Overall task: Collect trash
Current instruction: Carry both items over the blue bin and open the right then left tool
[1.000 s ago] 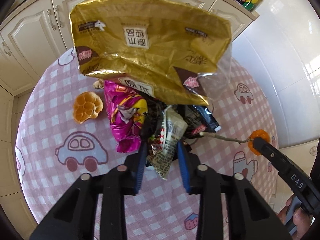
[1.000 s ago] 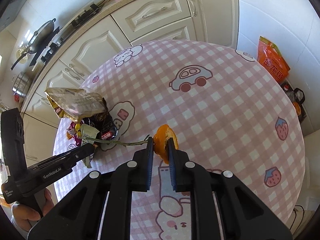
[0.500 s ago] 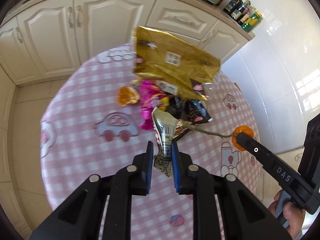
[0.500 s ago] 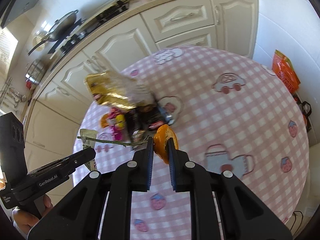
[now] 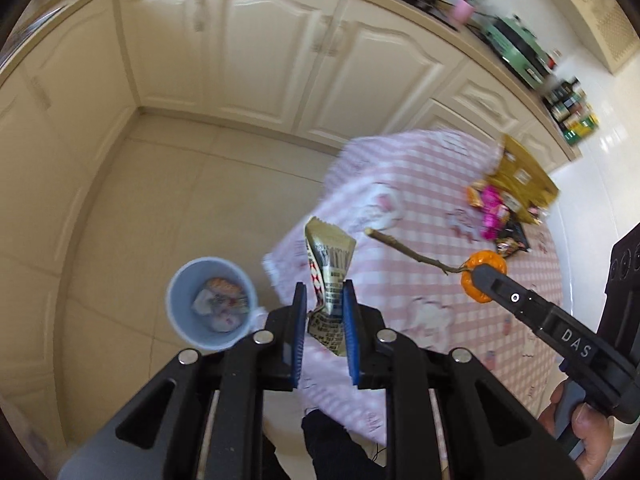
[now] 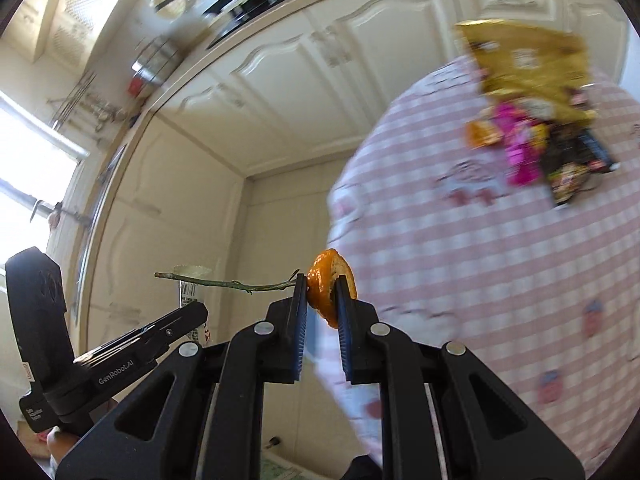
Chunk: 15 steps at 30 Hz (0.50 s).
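My left gripper [image 5: 325, 300] is shut on a crumpled beige snack wrapper [image 5: 329, 264] and holds it in the air past the table's edge. A light blue trash bin [image 5: 212, 304] with some trash inside stands on the floor just left of it. My right gripper [image 6: 322, 300] is shut on an orange peel [image 6: 330, 282] with a thin twig [image 6: 224, 283] sticking out to the left. The peel also shows in the left wrist view [image 5: 482, 268]. A gold bag [image 6: 524, 64], a pink wrapper [image 6: 520, 144], a dark wrapper [image 6: 576, 164] and another orange peel [image 6: 480, 134] lie on the pink checked table [image 6: 500, 260].
Cream kitchen cabinets [image 5: 260, 52] run along the far wall above a beige tiled floor [image 5: 140, 208]. The left gripper's body [image 6: 100, 352] shows at the lower left of the right wrist view. Bottles [image 5: 572, 116] stand on the counter.
Both grippers have swung left off the table toward the floor, each still holding its trash. The blue bin has come into the left wrist view. The remaining pile now lies far right.
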Motion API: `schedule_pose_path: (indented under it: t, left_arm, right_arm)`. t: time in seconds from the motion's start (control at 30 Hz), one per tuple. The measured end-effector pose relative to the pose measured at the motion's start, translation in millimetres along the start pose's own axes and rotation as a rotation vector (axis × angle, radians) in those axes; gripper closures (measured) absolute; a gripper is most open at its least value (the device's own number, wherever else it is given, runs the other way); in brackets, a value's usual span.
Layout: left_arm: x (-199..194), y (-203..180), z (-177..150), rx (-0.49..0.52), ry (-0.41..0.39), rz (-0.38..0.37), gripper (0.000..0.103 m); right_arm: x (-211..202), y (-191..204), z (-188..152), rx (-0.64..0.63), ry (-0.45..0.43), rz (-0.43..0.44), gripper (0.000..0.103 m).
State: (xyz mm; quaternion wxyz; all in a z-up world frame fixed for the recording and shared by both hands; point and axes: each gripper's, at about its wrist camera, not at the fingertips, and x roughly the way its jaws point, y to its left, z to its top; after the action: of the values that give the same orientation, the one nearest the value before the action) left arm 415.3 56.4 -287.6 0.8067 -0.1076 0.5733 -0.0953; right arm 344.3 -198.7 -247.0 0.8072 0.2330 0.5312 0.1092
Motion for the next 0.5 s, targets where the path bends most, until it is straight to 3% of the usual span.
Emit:
schedule_pose_path:
  t: [0.23,0.4,0.5]
  left_arm:
    - [-40,111,-21,-0.141,-0.036,0.068,0.087]
    - [-58,147,-30,-0.182,-0.054,0.083,0.087]
    - [-64,161,-33,-0.192,-0.062,0.078,0.087]
  right_arm:
    - [57,91,-16,-0.089,0.100,0.072,0.090]
    - [78,130,-18,-0.131,0.115,0.070,0.086]
    - [83,142,-20,-0.149,0.102,0.047,0.069]
